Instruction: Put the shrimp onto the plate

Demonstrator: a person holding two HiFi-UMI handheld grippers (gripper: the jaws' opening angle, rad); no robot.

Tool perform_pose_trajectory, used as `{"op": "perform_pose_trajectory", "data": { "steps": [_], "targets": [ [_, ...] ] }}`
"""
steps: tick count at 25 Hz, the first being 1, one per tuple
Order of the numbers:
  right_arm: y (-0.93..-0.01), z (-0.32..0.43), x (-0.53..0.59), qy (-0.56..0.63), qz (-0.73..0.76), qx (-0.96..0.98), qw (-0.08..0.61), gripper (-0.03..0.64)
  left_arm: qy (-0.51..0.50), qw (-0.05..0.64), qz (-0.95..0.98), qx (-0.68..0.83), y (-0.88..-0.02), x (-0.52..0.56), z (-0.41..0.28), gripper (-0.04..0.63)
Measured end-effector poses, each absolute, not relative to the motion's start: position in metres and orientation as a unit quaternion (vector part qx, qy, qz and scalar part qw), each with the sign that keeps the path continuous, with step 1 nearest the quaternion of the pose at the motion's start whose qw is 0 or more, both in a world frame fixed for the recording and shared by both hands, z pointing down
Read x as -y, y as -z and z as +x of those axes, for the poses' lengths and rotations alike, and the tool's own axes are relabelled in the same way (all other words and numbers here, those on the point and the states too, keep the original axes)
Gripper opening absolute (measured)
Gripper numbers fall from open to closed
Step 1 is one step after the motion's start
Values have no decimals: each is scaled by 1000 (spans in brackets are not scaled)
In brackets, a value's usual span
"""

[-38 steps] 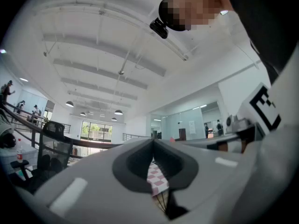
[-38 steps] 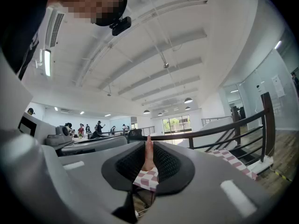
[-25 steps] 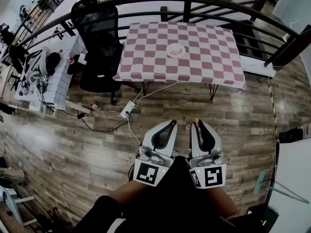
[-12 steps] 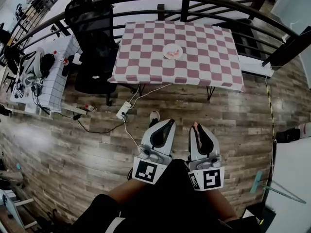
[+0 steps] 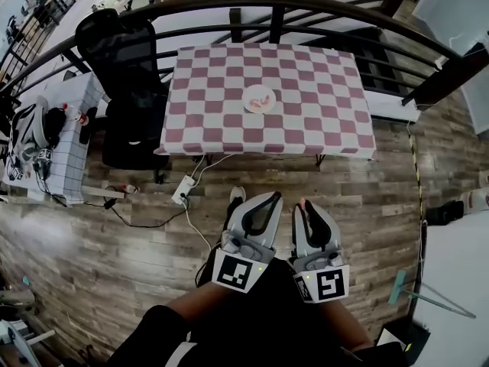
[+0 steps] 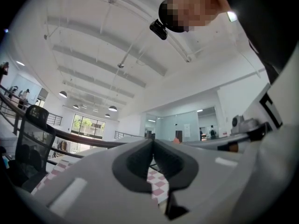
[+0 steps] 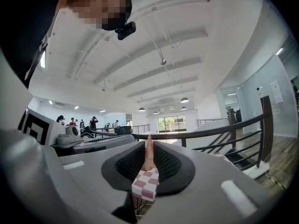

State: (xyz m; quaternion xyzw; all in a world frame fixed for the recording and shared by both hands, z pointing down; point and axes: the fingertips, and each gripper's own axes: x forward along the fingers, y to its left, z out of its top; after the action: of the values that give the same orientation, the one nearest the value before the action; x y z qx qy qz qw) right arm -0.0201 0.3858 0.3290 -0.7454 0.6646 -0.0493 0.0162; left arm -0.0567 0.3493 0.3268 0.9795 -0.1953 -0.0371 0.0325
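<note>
Two grippers are hovering close to the person, well apart from the checkered bench (image 5: 321, 113). The right gripper (image 5: 304, 205) is pinching a shrimp (image 7: 148, 155) between narrow fingers, probably for carrying to the plate (image 5: 246, 102), which is sitting mid-bench with pink pieces (image 5: 260, 99) on it. The left gripper (image 5: 273, 197) is idling, fingers pressed together on nothing.

You are holding both grippers side by side, close in front of your body, pointing them forward with their marker cubes nearest you and your forearms drawn in low. Your left gripper (image 5: 273, 196) is carrying nothing, its jaws meeting at the tips. Your right gripper (image 5: 304, 204) is pinching a pinkish shrimp (image 7: 148, 154) between its jaw tips.
</note>
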Motion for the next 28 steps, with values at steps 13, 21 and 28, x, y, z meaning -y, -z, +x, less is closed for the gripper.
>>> {"op": "perform_pose_trajectory", "data": {
  "steps": [13, 21, 28],
  "targets": [
    [-313, 16, -222, 52, -743, -667, 8, 57, 44, 45, 981, 183, -318, -188, -22, 6],
    [-317, 3, -134, 49, -729, -683, -17, 57, 38, 67, 978, 196, -330, -99, -25, 6],
    [-324, 6, -81, 68, -730, -680, -11, 57, 34, 54, 978, 198, -333, -54, -28, 6]
  ]
}}
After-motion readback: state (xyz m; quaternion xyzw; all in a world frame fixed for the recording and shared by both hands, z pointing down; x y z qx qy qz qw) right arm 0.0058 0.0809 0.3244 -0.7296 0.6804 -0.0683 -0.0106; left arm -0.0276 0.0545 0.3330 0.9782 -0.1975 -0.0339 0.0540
